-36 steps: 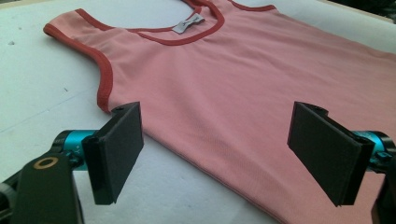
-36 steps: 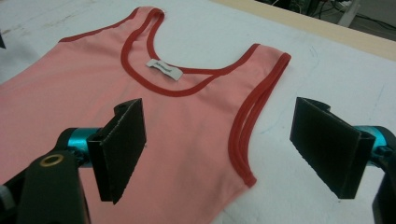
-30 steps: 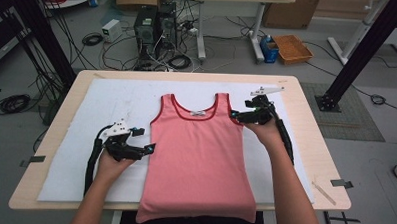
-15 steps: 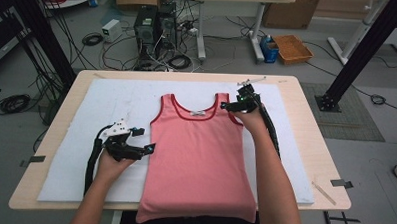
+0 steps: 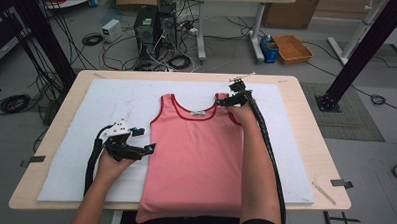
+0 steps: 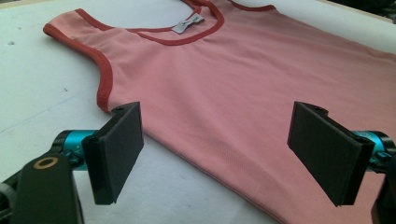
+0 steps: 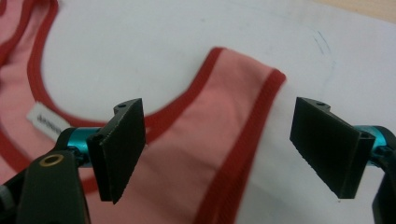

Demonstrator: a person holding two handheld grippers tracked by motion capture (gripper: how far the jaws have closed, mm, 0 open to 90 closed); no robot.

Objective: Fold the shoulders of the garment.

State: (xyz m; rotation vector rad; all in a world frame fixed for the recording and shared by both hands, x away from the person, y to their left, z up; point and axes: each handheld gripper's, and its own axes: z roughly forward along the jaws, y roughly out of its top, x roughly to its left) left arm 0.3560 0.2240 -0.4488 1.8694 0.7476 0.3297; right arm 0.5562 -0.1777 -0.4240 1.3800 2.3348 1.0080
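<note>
Pink sleeveless top with dark red trim (image 5: 197, 152) lies flat, front up, on the white foam mat (image 5: 75, 137) that covers my light wooden table (image 5: 315, 141); its neckline points to the far side and its hem hangs over the near edge. A small grey label (image 6: 187, 24) shows inside the neckline.

My right gripper (image 5: 233, 99) sits at the far right of the top, over the right shoulder strap (image 7: 233, 121). Its jaws stand wide apart, one over the strap's inner edge and one over bare mat past the strap's outer trim, and they grip nothing.

My left gripper (image 5: 144, 140) is near the left side of the top, just below the armhole. Its jaws are also spread wide and empty: one hangs over the mat beside the top's side edge, the other over the pink cloth.
</note>
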